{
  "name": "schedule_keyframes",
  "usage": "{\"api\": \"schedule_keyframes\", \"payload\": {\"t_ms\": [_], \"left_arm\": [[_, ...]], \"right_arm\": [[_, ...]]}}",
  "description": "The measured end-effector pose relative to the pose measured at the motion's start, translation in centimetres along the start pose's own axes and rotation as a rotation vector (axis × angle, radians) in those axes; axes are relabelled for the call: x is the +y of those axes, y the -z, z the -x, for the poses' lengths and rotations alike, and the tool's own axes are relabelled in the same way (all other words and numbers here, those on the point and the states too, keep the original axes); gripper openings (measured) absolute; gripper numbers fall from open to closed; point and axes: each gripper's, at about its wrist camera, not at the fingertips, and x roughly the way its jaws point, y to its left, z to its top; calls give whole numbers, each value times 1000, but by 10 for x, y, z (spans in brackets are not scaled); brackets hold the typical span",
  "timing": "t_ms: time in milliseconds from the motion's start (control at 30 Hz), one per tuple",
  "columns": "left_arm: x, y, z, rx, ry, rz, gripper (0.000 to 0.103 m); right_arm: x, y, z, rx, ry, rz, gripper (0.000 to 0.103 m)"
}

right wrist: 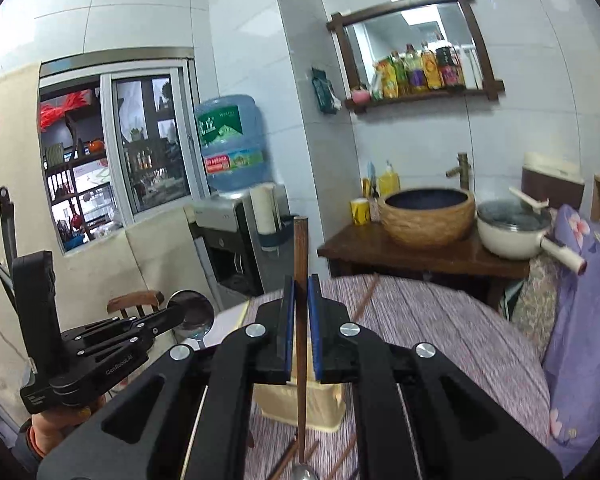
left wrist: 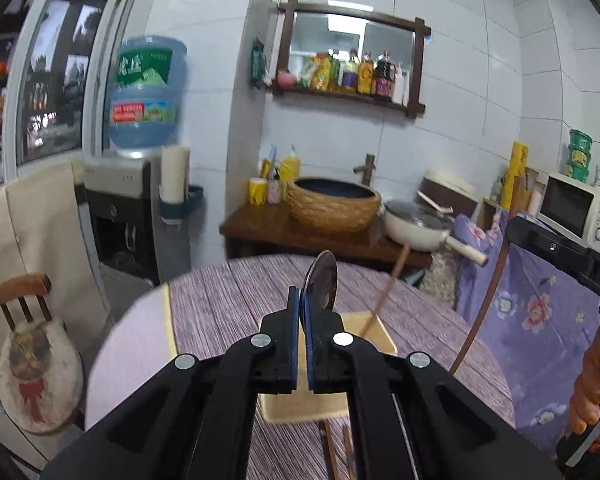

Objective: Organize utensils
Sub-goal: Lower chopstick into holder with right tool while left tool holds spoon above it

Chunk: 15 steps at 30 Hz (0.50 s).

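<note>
My left gripper (left wrist: 302,294) is shut on a metal spoon (left wrist: 322,280), whose bowl stands up edge-on above the pads. My right gripper (right wrist: 301,280) is shut on a dark brown chopstick (right wrist: 300,248) held nearly upright, its lower end hanging past the jaws. Both hang above a beige open box (left wrist: 374,334) on the purple striped table (left wrist: 228,304). A second chopstick (left wrist: 388,288) leans out of that box. In the right wrist view the left gripper (right wrist: 180,312) and its spoon (right wrist: 194,312) are at the lower left. More chopsticks (right wrist: 288,460) lie on the table below.
A wooden washstand with a woven basin (left wrist: 332,204) and a white pan (left wrist: 416,226) stands behind the table. A water dispenser (left wrist: 120,216) is at the left, a microwave (left wrist: 576,208) at the right. A person's hand (left wrist: 592,392) grips the right tool. A wooden chair (left wrist: 20,300) stands at the lower left.
</note>
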Motion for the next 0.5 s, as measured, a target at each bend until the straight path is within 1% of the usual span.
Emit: {"api": "schedule_keyframes", "payload": {"t_ms": [167, 267, 333, 400, 500], "left_arm": [[1, -36, -7, -68, -90, -44, 4], [2, -44, -22, -83, -134, -58, 4], [0, -42, -33, -91, -168, -86, 4], [-5, -31, -45, -90, -202, -127, 4], [-7, -14, -56, -63, -211, -142, 4]], "right_arm": [[9, -42, -19, -93, 22, 7, 8], [13, -53, -34, -123, 51, 19, 8], [14, -53, -45, -124, 62, 21, 8], [14, -44, -56, -121, 79, 25, 8], [12, -25, -70, -105, 97, 26, 8]]}}
